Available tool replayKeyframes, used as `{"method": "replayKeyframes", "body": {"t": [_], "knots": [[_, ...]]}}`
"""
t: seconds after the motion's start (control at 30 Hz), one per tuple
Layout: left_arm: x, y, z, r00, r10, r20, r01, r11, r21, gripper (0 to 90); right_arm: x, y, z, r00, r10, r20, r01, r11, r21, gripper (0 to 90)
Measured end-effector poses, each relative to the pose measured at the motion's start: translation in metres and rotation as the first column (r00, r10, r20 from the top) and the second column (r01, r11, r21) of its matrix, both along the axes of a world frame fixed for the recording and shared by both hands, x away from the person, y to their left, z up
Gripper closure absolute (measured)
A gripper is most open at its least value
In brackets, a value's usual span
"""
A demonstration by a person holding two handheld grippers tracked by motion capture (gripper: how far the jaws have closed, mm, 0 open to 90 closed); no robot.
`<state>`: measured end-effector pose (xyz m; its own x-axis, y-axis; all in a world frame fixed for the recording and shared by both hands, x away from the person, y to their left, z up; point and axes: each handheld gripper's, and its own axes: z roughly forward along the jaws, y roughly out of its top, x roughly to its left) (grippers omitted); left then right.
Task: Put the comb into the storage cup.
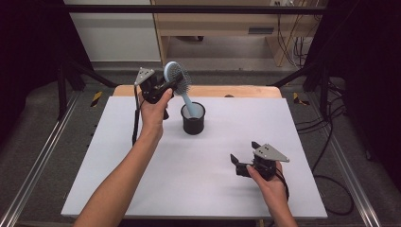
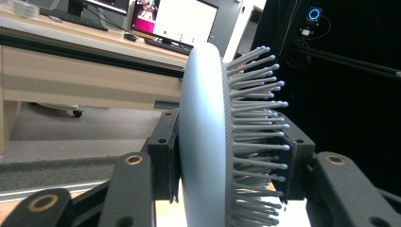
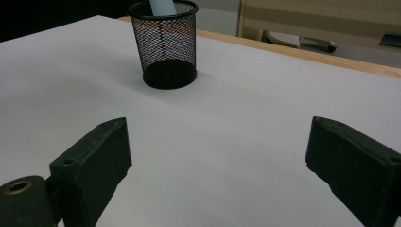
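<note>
1 hairbrush | 1 mesh cup | 2 grippers: L clamps brush, R wide

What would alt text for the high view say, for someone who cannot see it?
Seen from above, a person's left gripper is shut on the head of a light blue hairbrush, whose handle stands in a black mesh cup on a white table. The right gripper rests open near the table's front right, holding nothing.

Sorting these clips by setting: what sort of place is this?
Probably a lab or office set up for recording. A white table stands inside a black frame, cables trail over the carpet, and a desk with a monitor and keyboard stands behind.
</note>
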<state>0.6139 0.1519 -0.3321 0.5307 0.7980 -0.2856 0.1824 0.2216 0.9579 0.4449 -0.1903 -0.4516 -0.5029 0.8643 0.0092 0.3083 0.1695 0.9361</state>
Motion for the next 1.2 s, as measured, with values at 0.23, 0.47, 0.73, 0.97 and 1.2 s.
{"method": "replayKeyframes", "body": {"t": [0.23, 0.47, 0.73, 0.97, 1.2], "knots": [[0.001, -0.003, -0.006, 1.0, 0.001, -0.006, -0.001, 0.9998, 0.02, 51.5, 0.0, 0.0, -0.001, 1.0, 0.0, -0.004, 0.0, 1.0, -0.002, 7.9], [0.003, -0.005, -0.01, 0.9999, 0.004, -0.014, -0.003, 0.9998, 0.022, 51.5, 0.002, 0.001, -0.003, 0.9999, -0.001, -0.015, 0.001, 1.0, 0.004, 7.8], [0.006, -0.008, -0.014, 0.9999, -0.002, -0.016, 0.003, 0.9995, 0.032, 51.5, 0.008, 0.004, -0.004, 0.9995, -0.02, -0.022, 0.02, 1.0, 0.005, 7.8], [0.004, -0.009, -0.016, 0.9998, 0.009, -0.016, -0.008, 0.9987, 0.049, 51.5, 0.007, 0.002, -0.004, 0.9996, -0.017, -0.023, 0.018, 1.0, 0.015, 7.8], [0.006, -0.011, -0.019, 0.9998, 0.007, -0.019, -0.006, 0.9978, 0.066, 51.4, 0.007, 0.003, -0.003, 0.9996, -0.015, -0.023, 0.016, 1.0, 0.019, 7.8]]}}
